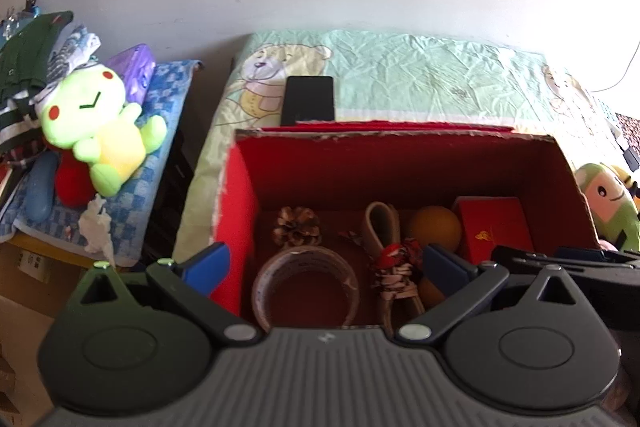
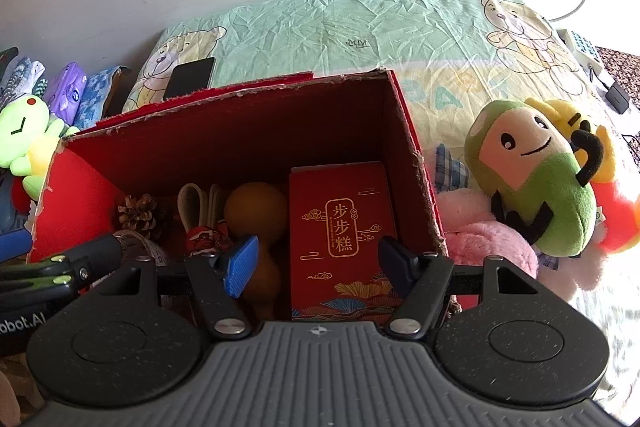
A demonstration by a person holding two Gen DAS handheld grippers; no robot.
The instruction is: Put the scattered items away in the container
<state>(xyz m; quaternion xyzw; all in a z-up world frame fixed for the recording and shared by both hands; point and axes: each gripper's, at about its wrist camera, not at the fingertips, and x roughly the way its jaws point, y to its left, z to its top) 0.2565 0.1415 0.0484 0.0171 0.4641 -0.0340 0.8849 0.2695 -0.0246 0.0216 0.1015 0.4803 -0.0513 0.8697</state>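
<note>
Looking past our right gripper (image 2: 316, 263), its fingers are spread wide and hold nothing, right over the red gift box (image 2: 344, 239) inside the red box (image 2: 416, 163). Our left gripper (image 1: 326, 267) is spread wide and bare too, over the tape roll (image 1: 306, 287). The black phone (image 2: 189, 77) lies far ahead and left, nearer our left one.

Your left wrist camera looks down, close, into the red box (image 1: 400, 163) from its left; your right from its right, sharing the interior.
</note>
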